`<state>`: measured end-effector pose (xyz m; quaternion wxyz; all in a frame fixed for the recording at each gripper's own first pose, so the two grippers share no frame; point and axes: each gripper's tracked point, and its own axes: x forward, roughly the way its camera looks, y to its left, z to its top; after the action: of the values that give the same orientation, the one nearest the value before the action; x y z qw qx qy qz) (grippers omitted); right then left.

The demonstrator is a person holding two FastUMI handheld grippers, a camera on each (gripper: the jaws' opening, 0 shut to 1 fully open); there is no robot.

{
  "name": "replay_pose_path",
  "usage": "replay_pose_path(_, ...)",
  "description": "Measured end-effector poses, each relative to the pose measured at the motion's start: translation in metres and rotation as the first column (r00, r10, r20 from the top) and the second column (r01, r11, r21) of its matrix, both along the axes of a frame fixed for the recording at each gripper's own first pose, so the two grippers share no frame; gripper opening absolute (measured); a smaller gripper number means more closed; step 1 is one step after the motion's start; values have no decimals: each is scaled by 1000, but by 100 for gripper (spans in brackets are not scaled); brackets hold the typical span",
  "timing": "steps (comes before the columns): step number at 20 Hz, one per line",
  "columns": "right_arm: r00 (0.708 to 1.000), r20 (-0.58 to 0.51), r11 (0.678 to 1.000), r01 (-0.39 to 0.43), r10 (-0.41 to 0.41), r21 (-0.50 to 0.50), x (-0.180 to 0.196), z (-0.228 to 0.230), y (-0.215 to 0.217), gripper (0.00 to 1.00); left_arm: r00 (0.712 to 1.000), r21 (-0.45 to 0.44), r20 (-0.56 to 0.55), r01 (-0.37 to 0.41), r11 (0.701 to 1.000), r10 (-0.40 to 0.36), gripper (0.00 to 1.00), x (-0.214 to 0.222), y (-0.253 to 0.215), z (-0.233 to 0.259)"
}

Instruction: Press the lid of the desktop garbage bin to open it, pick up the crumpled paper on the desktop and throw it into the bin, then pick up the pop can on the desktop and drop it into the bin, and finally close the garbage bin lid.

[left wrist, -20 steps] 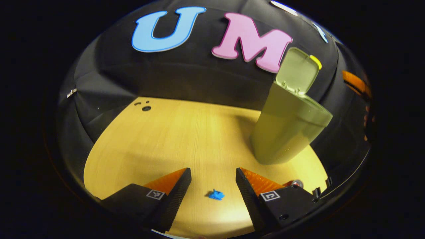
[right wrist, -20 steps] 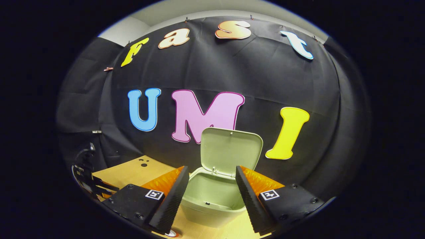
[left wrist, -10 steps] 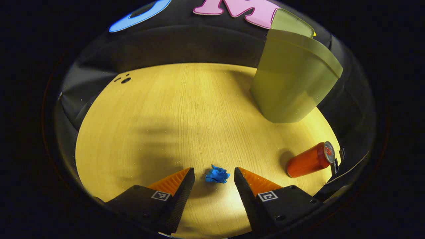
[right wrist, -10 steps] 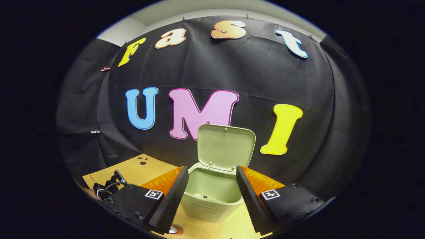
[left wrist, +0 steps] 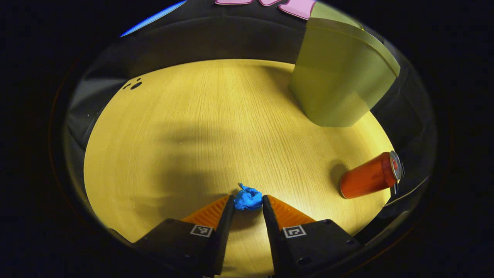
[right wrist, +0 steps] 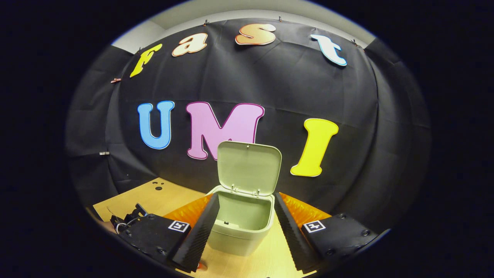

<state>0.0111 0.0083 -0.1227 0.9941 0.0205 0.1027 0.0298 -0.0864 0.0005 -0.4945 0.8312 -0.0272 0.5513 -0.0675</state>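
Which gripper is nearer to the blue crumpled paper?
Left. The left gripper has its jaws around the crumpled paper; the right gripper faces the open bin.

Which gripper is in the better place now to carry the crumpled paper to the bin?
Left. The left gripper has the crumpled paper between its fingertips, while the right gripper hangs open before the open bin.

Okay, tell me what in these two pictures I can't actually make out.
- Left gripper view: whether both fingers of the left gripper already press the blue crumpled paper ball; the contact is too fine to judge.
- Left gripper view: the top of the green plastic desktop bin is cut off by the edge.
- Right gripper view: the bin's floor is hidden behind its front wall, below the raised green lid.
- Right gripper view: the red pop can is barely a sliver beneath the right gripper.
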Motion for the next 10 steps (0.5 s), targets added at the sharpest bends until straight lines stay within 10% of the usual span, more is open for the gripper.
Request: replay_pose_path(10,999,-51,1000,-16,16,-10,-2,-19,2,91,985,-54,167,40,998,-30,42,26,-9,74)
